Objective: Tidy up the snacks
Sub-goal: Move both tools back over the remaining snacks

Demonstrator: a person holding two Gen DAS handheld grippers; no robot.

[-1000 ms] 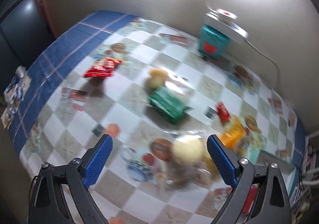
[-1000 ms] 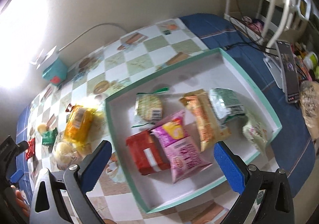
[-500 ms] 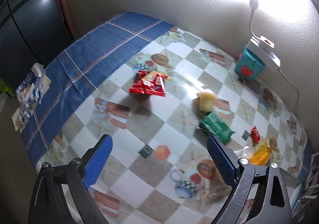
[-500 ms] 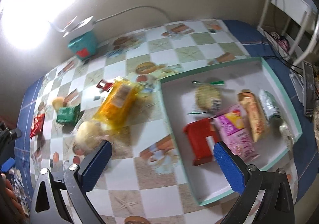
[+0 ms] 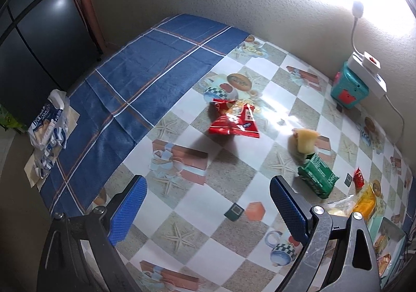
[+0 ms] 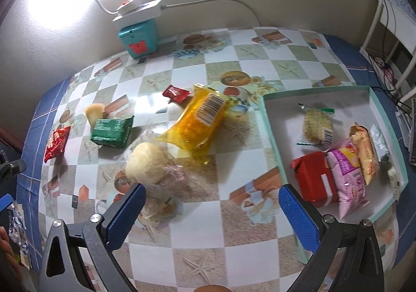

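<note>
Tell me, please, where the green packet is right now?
In the right wrist view the green packet lies left of the yellow bag, just beside the pale cup.

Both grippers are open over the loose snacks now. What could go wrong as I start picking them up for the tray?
The clear bun bag lies against the yellow pack; jaws closing there may catch both or just pinch loose film and let it slip.

The green pack touches the pudding cup, so grabbing one could knock the other.

The tray is already crowded on its near side; a drop there may pile up.
</note>
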